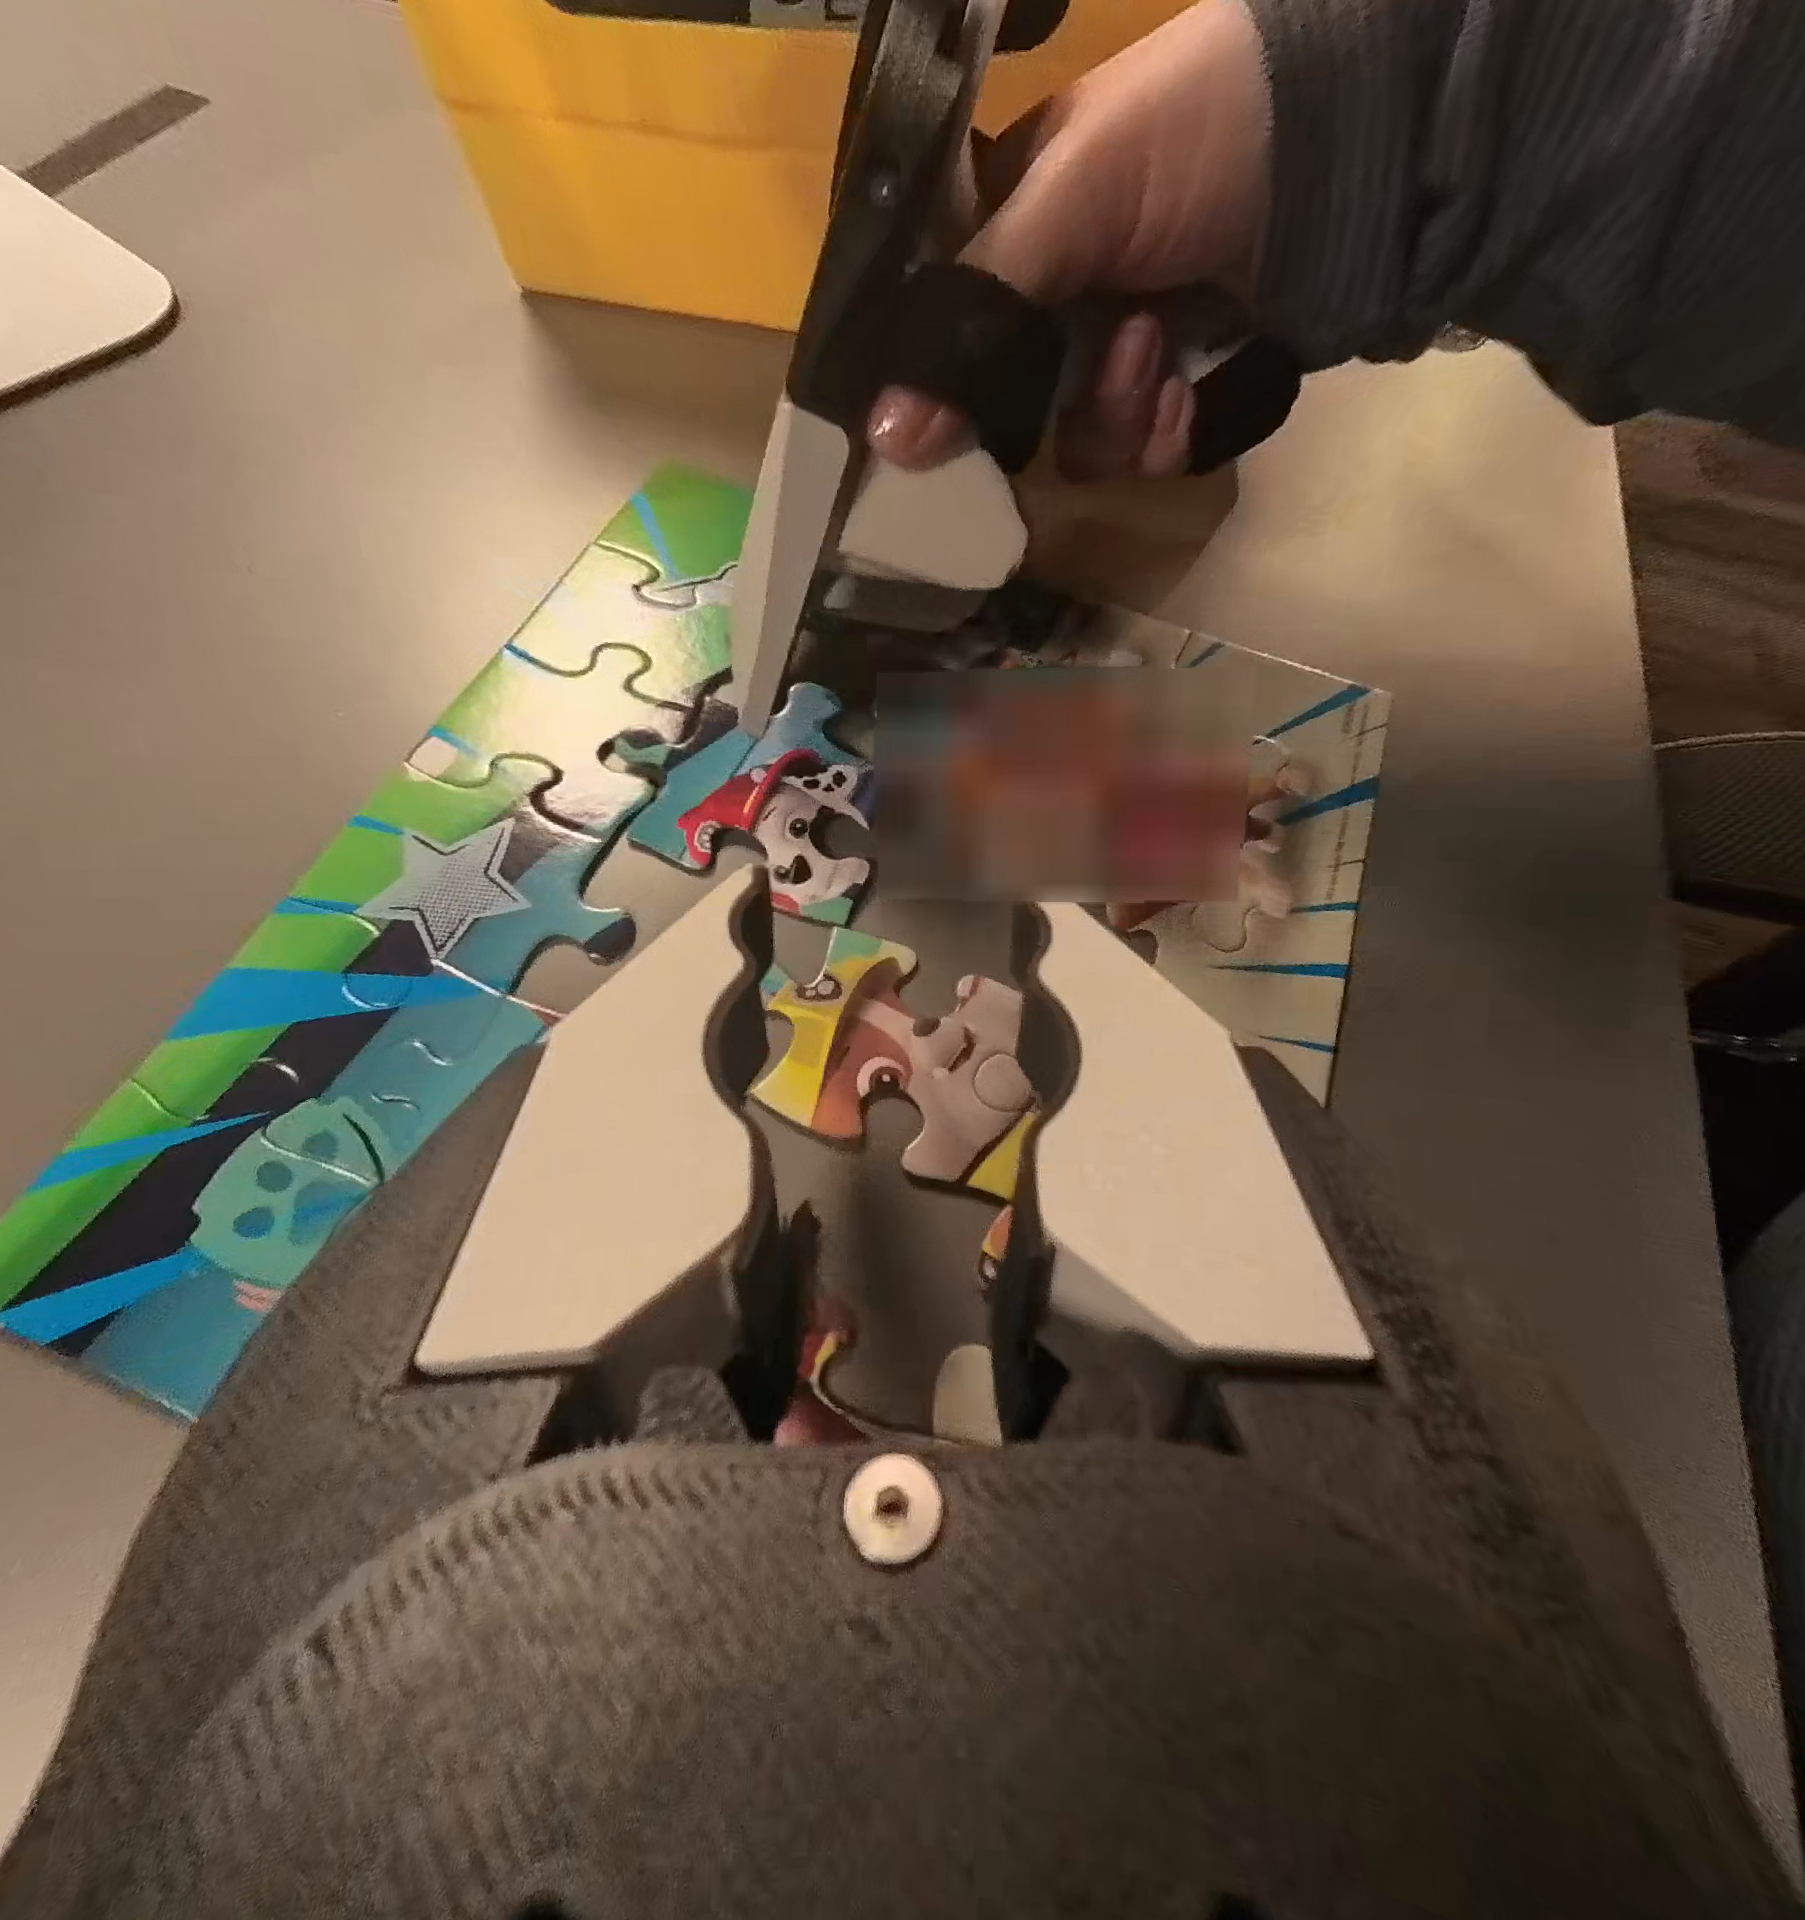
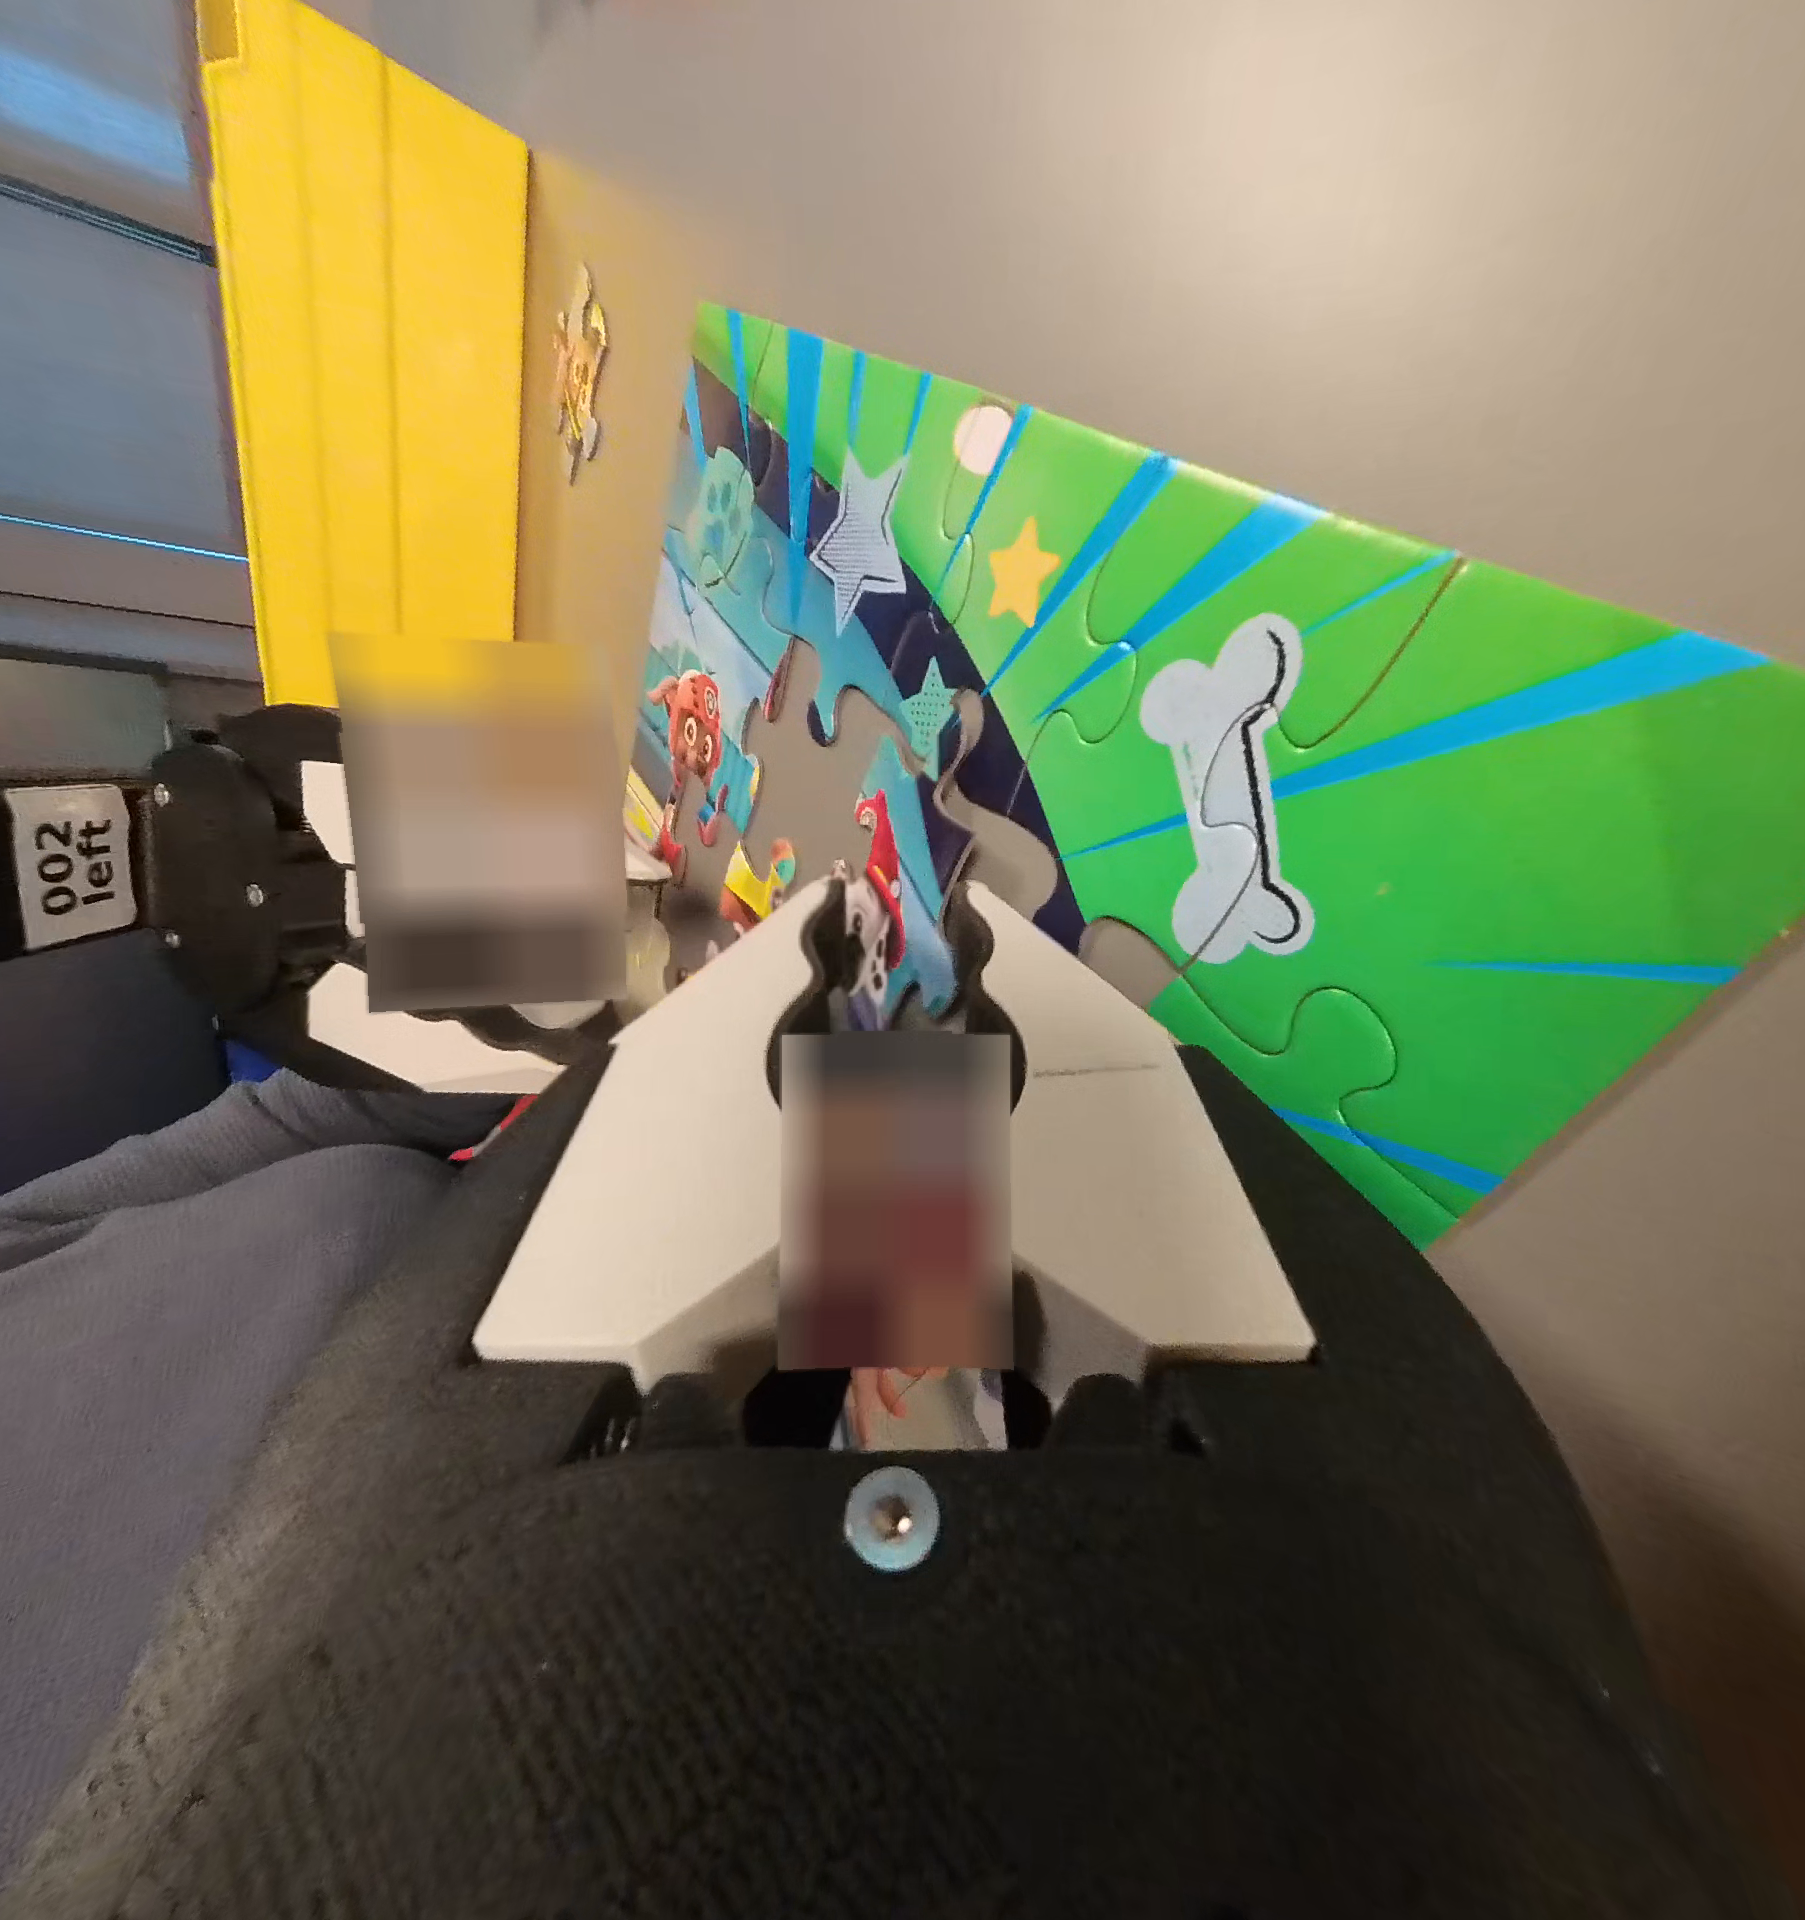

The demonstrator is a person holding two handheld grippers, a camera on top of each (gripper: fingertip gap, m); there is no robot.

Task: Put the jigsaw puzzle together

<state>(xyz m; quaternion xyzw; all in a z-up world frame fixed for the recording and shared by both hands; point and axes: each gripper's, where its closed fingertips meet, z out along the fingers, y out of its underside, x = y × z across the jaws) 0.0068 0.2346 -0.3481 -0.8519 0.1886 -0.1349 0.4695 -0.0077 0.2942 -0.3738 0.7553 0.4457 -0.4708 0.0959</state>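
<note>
Puzzle border strip [image 1: 285, 997] lies flat at the left on the tan table [image 1: 306, 436]. Left gripper [image 1: 893, 914] hovers with jaws wide over a loose yellow-hat pup piece [image 1: 898, 1070]. Right gripper [image 2: 893, 914], jaws narrow, stands over the red-hat pup piece [image 1: 773, 821]; whether its pads press that piece is unclear.

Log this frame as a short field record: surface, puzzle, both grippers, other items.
surface: grey table
puzzle: partly built jigsaw lying flat, with a gap in the middle
loose pieces: dalmatian piece and yellow-hat dog piece lie in the gap
left gripper: open above the yellow-hat dog piece, not gripping it
right gripper: fingers apart, tip down at the dalmatian piece; no grip visible
hand: holds the right gripper
other: yellow box behind the puzzle; white pad at far left
</note>
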